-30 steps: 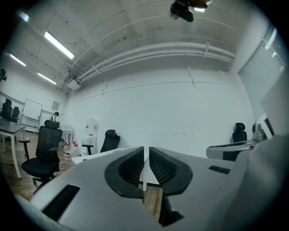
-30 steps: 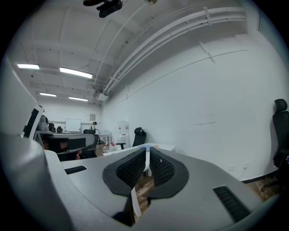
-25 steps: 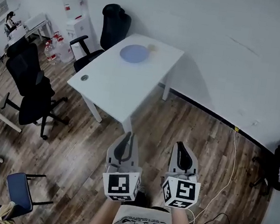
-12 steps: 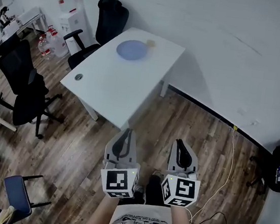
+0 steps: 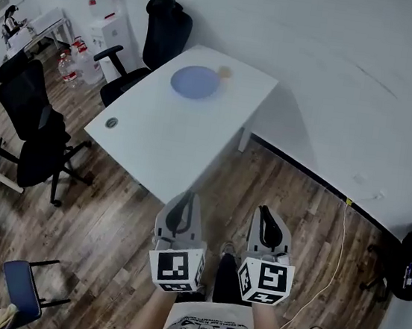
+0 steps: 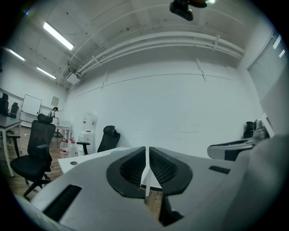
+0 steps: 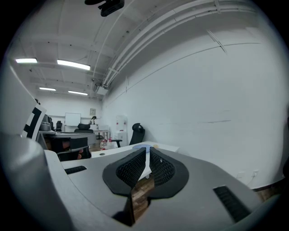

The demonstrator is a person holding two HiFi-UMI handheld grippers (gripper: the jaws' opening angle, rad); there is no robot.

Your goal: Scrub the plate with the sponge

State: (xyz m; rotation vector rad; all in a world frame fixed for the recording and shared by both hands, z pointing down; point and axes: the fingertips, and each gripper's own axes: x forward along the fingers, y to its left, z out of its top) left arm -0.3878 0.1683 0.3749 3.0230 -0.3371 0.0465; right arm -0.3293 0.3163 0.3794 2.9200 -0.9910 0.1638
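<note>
Currently L gripper & R gripper fingers closed, empty, far from plate.

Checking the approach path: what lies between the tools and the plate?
Head view: only a strip of wooden floor and bare white tabletop separate the left tool and right tool from the blue plate.

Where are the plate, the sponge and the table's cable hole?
plate [image 5: 195, 82], head view, centre of its blue face.
sponge [image 5: 224, 71], head view, middle of its yellowish top.
cable hole [image 5: 111, 122], head view, centre of the round opening.
</note>
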